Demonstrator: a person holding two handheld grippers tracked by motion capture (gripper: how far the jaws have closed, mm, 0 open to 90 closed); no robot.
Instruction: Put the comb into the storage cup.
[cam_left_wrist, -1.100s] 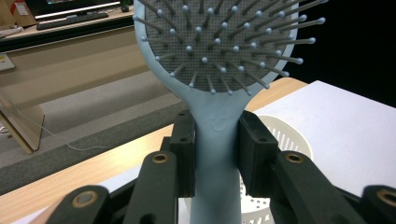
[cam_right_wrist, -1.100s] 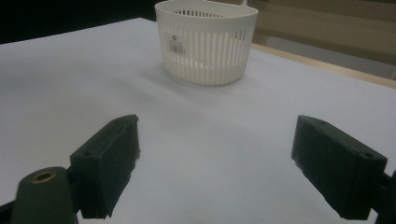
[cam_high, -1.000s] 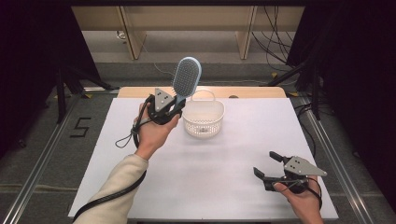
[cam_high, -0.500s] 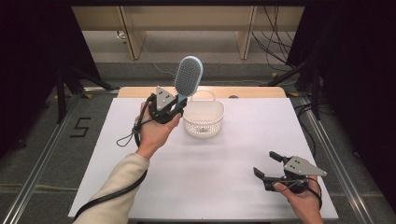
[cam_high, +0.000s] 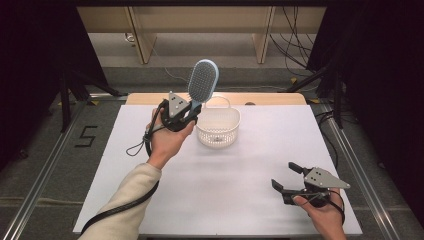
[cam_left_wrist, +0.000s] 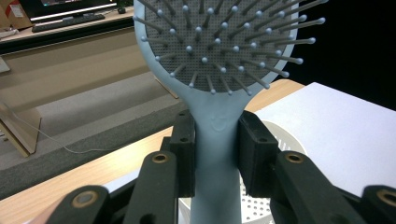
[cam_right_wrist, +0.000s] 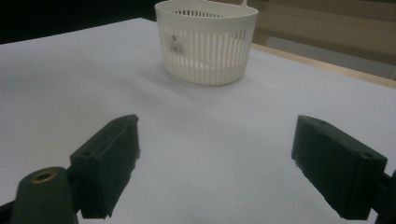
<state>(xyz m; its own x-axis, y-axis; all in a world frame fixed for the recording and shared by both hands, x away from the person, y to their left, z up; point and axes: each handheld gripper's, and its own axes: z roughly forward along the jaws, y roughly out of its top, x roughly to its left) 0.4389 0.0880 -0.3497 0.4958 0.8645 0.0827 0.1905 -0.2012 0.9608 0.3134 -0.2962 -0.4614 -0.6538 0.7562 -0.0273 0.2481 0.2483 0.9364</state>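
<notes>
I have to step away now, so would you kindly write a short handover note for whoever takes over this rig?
Left gripper: shut on the blue hairbrush, gripped by its handle, head up, bristles facing the person. It is held in the air beside and above the white basket.
Right gripper: open, nothing between its fingers, low over the white table at the near right corner.
Done: the brush is picked up.
Left: the basket looks empty, so likely the brush goes into it next; then release. The right gripper is free to steady the basket if needed.

No visible change in hairbrush (cam_high: 202, 82) or grippers
</notes>
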